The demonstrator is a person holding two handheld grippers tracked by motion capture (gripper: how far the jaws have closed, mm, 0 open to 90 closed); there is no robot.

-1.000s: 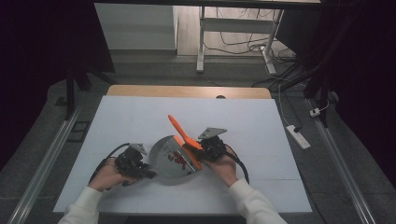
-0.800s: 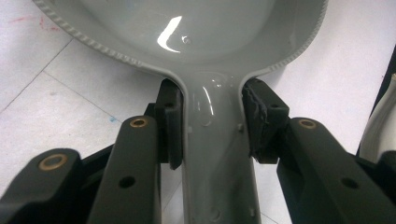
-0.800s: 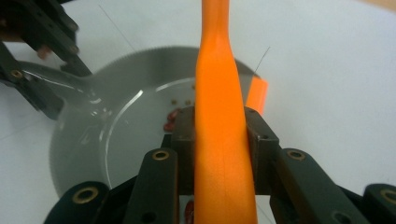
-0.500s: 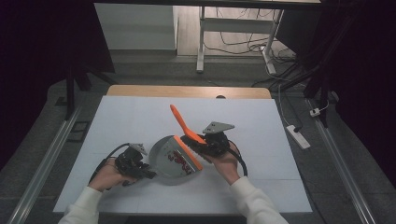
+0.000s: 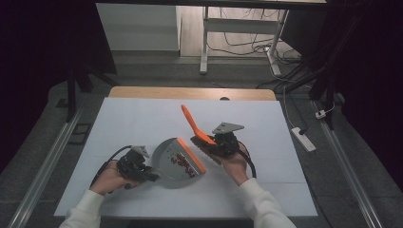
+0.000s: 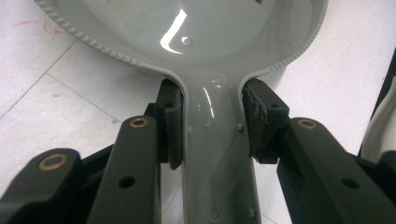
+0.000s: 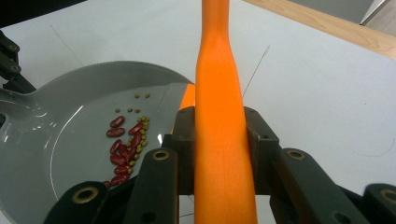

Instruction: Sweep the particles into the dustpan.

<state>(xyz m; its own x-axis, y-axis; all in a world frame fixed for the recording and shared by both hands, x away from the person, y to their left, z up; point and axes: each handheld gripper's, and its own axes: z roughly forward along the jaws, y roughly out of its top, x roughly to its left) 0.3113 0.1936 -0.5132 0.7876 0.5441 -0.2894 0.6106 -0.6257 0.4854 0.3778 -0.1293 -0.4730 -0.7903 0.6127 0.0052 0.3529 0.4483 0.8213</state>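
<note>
Gripping the grey dustpan (image 5: 173, 161) by its handle, your left gripper (image 5: 142, 170) keeps it flat near the desk's (image 5: 142, 114) front edge; your right gripper (image 5: 214, 145) clamps the orange brush handle (image 5: 192, 124) beside the beans (image 7: 125, 148).

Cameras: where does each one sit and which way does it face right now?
High view: above the person's side, looking forward and down at the white table; both forearms show.
Left gripper view: on the left gripper, looking along jaws clamping the grey dustpan handle.
Right gripper view: on the right gripper, looking along jaws clamping the orange brush handle.
Shared: the dustpan, with red beans inside.
</note>
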